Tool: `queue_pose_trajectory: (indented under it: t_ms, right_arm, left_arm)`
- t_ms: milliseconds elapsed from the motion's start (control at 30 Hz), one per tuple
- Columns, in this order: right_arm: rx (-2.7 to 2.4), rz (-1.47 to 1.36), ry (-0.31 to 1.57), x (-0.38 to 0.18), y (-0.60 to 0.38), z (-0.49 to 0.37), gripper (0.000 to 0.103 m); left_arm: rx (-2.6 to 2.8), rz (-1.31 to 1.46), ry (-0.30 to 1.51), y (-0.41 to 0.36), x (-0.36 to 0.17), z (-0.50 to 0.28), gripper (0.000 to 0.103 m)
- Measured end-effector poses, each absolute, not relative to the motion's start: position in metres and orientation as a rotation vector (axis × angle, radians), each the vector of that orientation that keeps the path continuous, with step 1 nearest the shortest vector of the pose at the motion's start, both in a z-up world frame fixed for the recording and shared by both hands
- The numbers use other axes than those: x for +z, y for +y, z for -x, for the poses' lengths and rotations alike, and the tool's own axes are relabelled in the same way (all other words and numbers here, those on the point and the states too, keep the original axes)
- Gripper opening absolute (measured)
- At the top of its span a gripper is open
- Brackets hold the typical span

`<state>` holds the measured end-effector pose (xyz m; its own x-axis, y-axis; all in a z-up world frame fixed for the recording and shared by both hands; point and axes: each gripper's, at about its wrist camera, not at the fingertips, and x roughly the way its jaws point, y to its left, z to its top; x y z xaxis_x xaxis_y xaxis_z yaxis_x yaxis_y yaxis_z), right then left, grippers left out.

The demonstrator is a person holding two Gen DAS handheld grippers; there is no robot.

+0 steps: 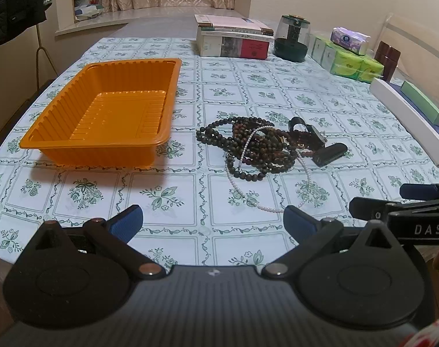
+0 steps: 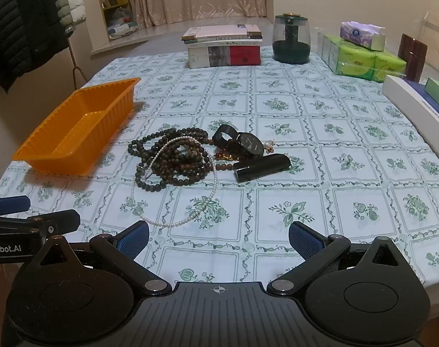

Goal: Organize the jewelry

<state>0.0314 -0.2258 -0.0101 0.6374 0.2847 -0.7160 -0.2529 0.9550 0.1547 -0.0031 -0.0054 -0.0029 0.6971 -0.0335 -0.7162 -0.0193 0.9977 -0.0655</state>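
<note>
Both tongs are hovering low over the worktop (image 2: 335, 173), spread wide and grasping nothing: left tongs (image 1: 213, 221), right tongs (image 2: 218, 238). Ahead of them the jewelry (image 2: 184, 156) is lying in one tangled heap, probably waiting for sorting. Ahead-left, the tray (image 1: 103, 110) is standing ready.

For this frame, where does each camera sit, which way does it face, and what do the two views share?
Left wrist: on the left gripper, facing across the table at the orange tray; its open fingers and the right gripper's tip show.
Right wrist: on the right gripper, facing the black watch; open fingers, left gripper's tip at left.
Shared: tray, bead pile, pearl strand, books.
</note>
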Motion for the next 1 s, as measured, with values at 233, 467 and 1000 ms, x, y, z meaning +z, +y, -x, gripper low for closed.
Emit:
queue_pose_trajectory:
  t_ms: [233, 467, 1000]
  right_arm:
    - [0.305, -0.04, 0.825, -0.0105, -0.226, -0.0318, 0.102]
    - [0.306, -0.039, 0.827, -0.0119, -0.2264, -0.0318, 0.102]
    - [0.307, -0.037, 0.831, -0.0134, -0.2252, -0.0332, 0.102]
  left_arm:
    - [-0.007, 0.07, 0.801, -0.0058, -0.0031, 0.0028, 0.102]
    - [-0.006, 0.071, 0.804, -0.0057, -0.0048, 0.0023, 0.102]
    - [-0.007, 0.072, 0.807, -0.0052, -0.0067, 0.0014, 0.102]
